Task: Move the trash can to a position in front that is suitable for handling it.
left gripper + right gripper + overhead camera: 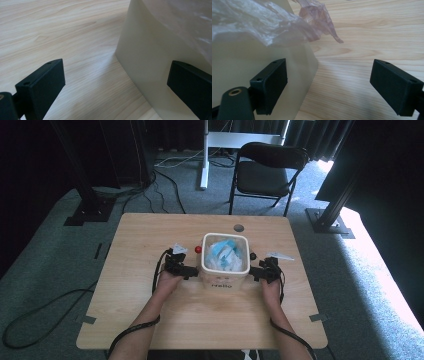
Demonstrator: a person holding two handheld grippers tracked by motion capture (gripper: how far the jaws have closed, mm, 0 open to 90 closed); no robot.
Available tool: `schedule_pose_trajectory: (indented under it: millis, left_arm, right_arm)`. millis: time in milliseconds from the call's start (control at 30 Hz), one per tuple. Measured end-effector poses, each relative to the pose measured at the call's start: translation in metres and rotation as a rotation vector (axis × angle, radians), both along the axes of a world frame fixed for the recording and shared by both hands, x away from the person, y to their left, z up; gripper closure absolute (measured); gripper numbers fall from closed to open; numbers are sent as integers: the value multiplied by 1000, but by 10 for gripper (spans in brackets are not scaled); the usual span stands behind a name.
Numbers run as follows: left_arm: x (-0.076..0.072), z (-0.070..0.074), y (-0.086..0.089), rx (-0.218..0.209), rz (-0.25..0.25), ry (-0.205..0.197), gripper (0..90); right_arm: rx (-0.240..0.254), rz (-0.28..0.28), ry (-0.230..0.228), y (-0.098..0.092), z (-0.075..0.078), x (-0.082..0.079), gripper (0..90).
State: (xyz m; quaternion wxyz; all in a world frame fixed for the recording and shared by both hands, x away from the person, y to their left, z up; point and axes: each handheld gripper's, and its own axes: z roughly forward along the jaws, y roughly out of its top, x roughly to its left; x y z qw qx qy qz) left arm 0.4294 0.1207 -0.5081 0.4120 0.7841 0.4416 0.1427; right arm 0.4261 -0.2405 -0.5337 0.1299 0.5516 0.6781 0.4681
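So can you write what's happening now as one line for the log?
left gripper: open, beside cream plastic bin | right gripper: open, at bin's other side | clear plastic liner bag: over rim | wooden table

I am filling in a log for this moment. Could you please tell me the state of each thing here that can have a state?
Bin: upright on the table, open at the top.
Plastic bag: lines the bin, crumpled, its edge hanging over the rim.
Left gripper: open, fingers apart, beside the bin wall.
Right gripper: open, at the bin's other side.
Chair: upright, unoccupied.
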Motion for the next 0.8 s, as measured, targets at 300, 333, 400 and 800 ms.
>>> schedule_pose_trajectory:
  millis: [300,333,400,800]
  left_arm:
    - [-10,-1,25,-4,38,1,14]
    - [-10,-1,28,-13,42,2,13]
    - [-10,-2,30,-13,54,-1,13]
    - [-5,-2,27,-5,69,-23,14]
  right_arm:
    - [-17,56,7,26,3,4,137]
    - [-14,61,6,28,4,4,122]
    - [-11,66,6,29,6,5,121]
    - [-16,38,14,33,7,10,121]
